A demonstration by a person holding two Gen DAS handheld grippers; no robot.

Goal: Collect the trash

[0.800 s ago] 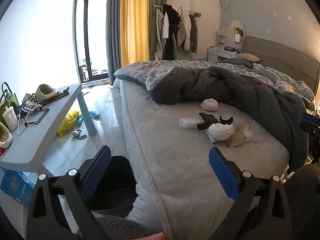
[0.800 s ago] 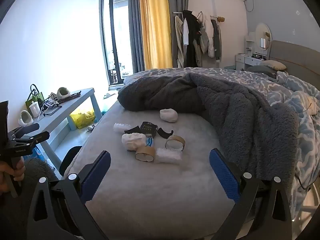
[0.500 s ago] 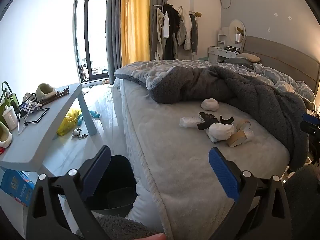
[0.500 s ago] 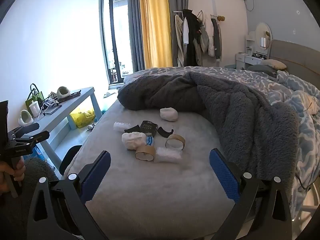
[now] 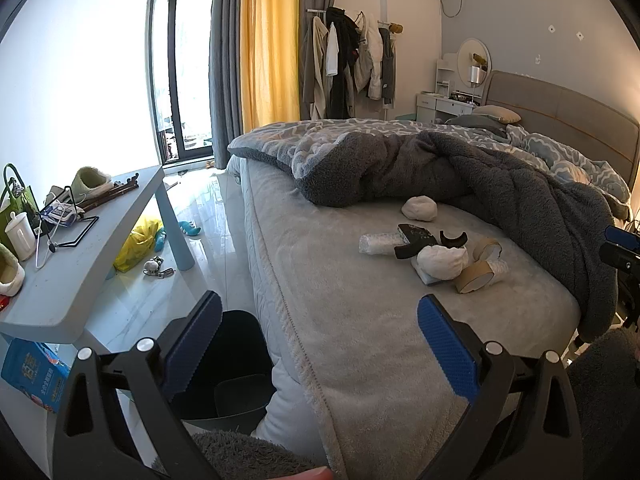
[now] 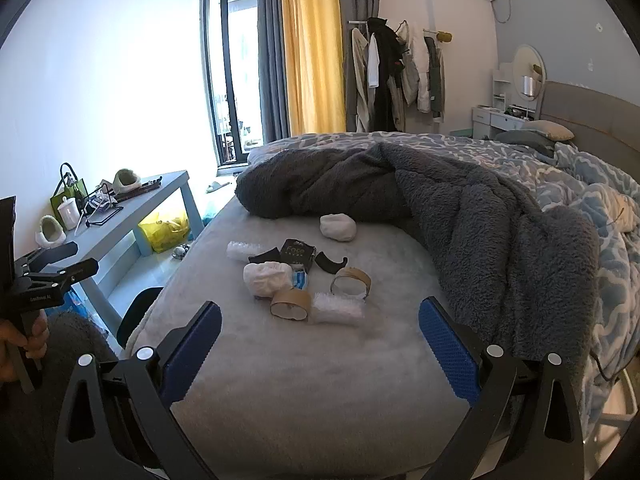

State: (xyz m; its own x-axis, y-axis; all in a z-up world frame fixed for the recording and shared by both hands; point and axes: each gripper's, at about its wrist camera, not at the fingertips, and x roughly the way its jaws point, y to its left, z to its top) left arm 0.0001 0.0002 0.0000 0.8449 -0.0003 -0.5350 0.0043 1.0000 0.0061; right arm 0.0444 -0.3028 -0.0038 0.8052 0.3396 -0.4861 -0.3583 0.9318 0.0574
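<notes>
The trash (image 6: 304, 276) lies heaped on the bed (image 6: 280, 360) just ahead of the right tongs (image 6: 319, 344), nothing having shifted lately, both these and the left tongs (image 5: 319, 346) gaping wide and empty, so collecting hasn't begun.

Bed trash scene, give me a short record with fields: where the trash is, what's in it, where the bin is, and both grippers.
trash location: clustered on the grey bed cover
items: tape rolls, white wads, black box
bin: black bin on floor beside bed
left gripper: open, empty
right gripper: open, empty, short of the pile
</notes>
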